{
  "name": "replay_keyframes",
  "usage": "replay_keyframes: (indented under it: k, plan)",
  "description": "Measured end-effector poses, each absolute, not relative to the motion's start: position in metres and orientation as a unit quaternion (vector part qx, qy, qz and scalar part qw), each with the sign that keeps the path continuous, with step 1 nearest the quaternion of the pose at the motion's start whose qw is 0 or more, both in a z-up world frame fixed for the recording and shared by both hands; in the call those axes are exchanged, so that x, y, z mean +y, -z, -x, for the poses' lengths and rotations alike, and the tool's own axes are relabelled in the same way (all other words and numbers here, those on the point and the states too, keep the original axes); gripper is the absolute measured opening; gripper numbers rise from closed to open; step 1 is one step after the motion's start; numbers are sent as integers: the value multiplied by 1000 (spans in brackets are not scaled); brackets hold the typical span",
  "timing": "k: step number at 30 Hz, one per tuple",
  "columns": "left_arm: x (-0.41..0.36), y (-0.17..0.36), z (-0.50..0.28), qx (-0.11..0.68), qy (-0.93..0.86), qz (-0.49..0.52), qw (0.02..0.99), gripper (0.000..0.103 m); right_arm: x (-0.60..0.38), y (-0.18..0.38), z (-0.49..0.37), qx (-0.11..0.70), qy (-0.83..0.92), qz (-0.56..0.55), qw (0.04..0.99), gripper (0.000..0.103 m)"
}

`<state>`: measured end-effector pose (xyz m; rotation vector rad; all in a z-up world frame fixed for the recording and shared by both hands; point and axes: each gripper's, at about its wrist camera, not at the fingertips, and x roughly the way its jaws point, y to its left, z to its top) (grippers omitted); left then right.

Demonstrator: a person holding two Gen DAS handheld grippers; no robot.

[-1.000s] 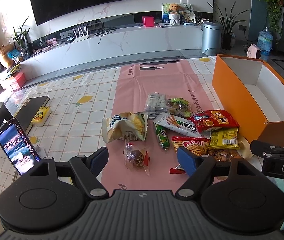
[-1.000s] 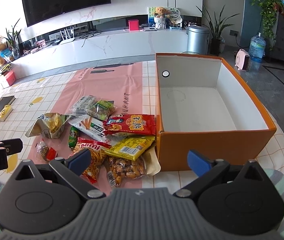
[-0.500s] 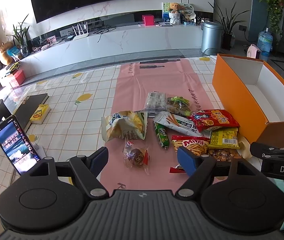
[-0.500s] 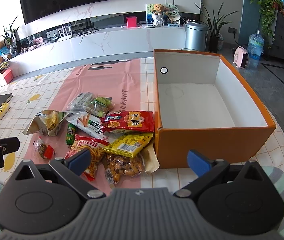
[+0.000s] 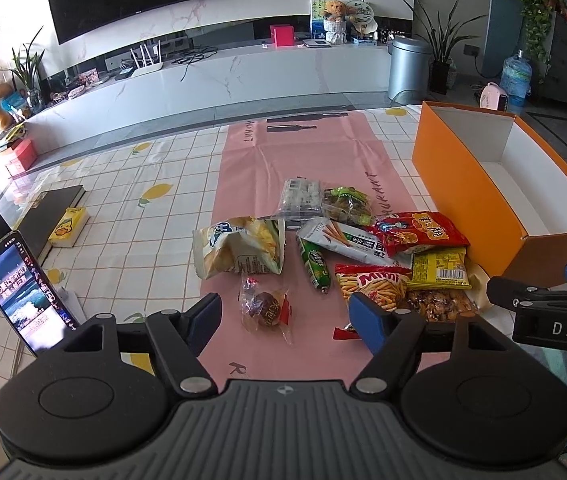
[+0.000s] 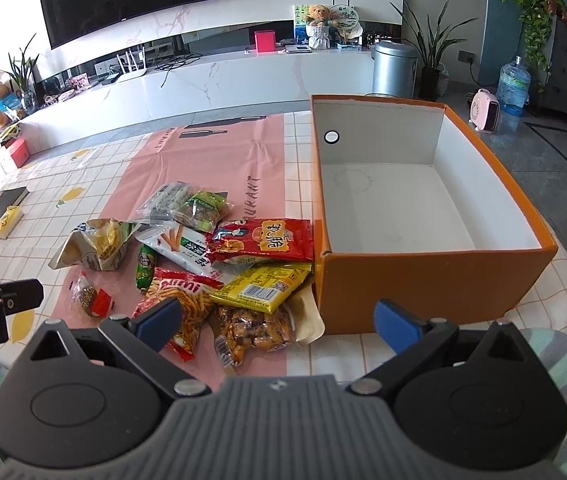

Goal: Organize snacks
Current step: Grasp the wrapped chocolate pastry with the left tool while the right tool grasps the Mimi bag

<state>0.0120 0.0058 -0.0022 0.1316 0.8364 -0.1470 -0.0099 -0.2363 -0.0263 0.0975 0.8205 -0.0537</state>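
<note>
Several snack packets lie in a heap on the pink runner (image 5: 303, 152): a red packet (image 6: 263, 240), a yellow packet (image 6: 261, 282), a Mimi sticks bag (image 6: 181, 294), a nut bag (image 6: 253, 326), a chip bag (image 5: 239, 250), a green sausage (image 5: 315, 266) and a small wrapped cake (image 5: 265, 308). An empty orange box (image 6: 423, 284) with a white inside stands right of the heap. My left gripper (image 5: 285, 316) is open and empty, just short of the wrapped cake. My right gripper (image 6: 279, 320) is open and empty, over the nut bag and the box's near corner.
A phone (image 5: 23, 292) stands propped at the table's left edge. A black book (image 5: 49, 214) and a yellow pack (image 5: 68, 227) lie further left. The table carries a white checked cloth (image 5: 143, 216). A TV console and a bin (image 5: 407, 68) stand beyond.
Both grippers have drifted slightly forward over the table. Both stay open and empty. No snack has moved.
</note>
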Motion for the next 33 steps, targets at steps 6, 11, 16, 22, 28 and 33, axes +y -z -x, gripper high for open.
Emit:
replay_keyframes:
  k: [6,11,16,22,28,33]
  plan:
    - [20,6,-19,432,103,-18,896,55,-230,31,6,402,3,-49,915,95]
    - [30,9,-29,453,105,-11,885,51,-221,39,0,414,-29,-56,908,80]
    - [44,10,-45,473,92,-7,876,55,-210,44,-10,427,-49,-73,900,73]
    - [49,22,-62,489,96,-4,867,60,-198,56,-29,451,-61,-92,886,70]
    - [49,43,-83,512,99,-7,853,61,-184,72,-51,478,-69,-87,871,70]
    - [50,57,-104,528,99,-8,844,61,-175,85,-74,503,-64,-86,858,70]
